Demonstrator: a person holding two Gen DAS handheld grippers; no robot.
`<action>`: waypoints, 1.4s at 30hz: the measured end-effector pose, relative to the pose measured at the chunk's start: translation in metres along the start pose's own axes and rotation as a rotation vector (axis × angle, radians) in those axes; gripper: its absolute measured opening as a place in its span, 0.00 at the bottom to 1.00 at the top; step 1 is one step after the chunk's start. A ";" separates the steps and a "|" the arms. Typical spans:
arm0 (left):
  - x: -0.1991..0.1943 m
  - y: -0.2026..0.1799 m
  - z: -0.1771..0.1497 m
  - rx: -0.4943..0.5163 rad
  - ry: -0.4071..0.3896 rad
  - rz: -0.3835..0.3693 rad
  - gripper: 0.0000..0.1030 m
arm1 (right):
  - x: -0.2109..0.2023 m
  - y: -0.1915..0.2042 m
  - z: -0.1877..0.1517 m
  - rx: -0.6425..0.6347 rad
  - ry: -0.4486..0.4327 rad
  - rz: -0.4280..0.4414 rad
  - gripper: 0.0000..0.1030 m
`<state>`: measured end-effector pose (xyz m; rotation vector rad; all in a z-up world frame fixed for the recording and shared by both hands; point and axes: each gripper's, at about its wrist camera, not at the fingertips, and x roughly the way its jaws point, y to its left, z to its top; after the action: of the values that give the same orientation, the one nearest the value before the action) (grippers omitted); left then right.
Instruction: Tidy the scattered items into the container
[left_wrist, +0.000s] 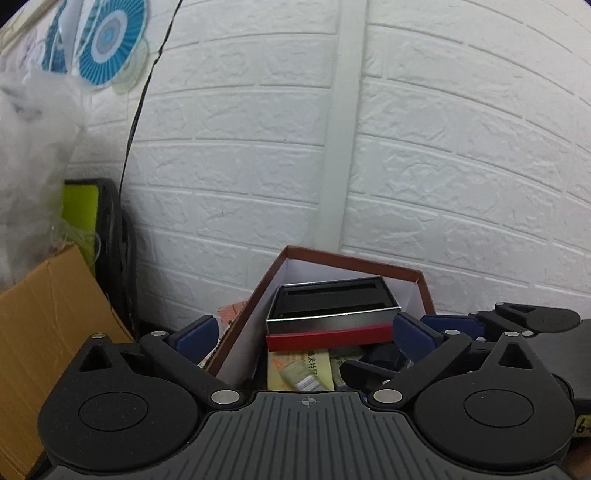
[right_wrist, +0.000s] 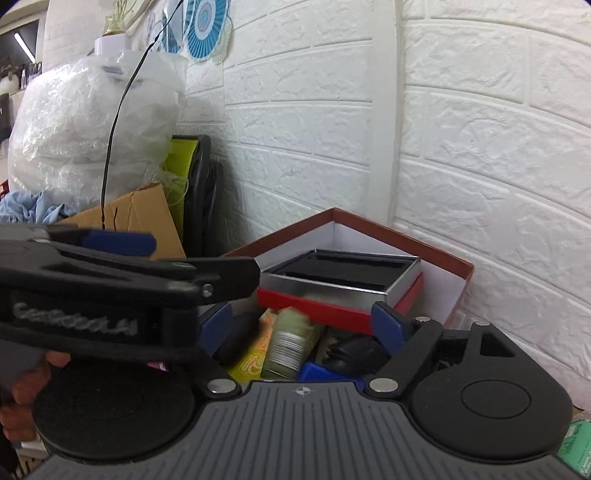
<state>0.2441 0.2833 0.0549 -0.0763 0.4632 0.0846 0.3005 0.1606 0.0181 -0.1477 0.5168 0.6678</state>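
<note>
The container is a brown-rimmed box with white inner walls (left_wrist: 291, 254) (right_wrist: 369, 230) against the brick wall. Inside it lie a silver and red case with black foam lining (left_wrist: 328, 317) (right_wrist: 343, 280), a yellow packet (left_wrist: 299, 369) with a greenish tube (right_wrist: 291, 339) on it, and dark items (right_wrist: 354, 350). My left gripper (left_wrist: 301, 336) is open and empty, its blue pads straddling the box's near part. My right gripper (right_wrist: 303, 325) is open and empty, just over the items. The left gripper also shows from the side in the right wrist view (right_wrist: 122, 284).
A cardboard box (left_wrist: 48, 332) (right_wrist: 140, 214) stands to the left, with a plastic bag (right_wrist: 92, 122) on top. A lime and black object (right_wrist: 184, 177) and a black cable (left_wrist: 136, 118) are by the wall. A dark flat object (left_wrist: 565, 354) lies to the right.
</note>
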 end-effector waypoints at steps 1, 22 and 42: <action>-0.002 -0.004 0.000 0.008 0.002 0.005 1.00 | -0.003 -0.001 -0.001 0.000 0.007 -0.005 0.85; -0.080 -0.078 -0.016 0.059 0.052 0.009 1.00 | -0.112 -0.001 -0.039 -0.076 0.055 -0.122 0.99; -0.134 -0.139 -0.043 0.104 0.067 0.017 1.00 | -0.198 0.005 -0.074 -0.117 0.046 -0.165 1.00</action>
<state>0.1196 0.1323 0.0843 0.0275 0.5341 0.0750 0.1353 0.0337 0.0540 -0.3130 0.5040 0.5348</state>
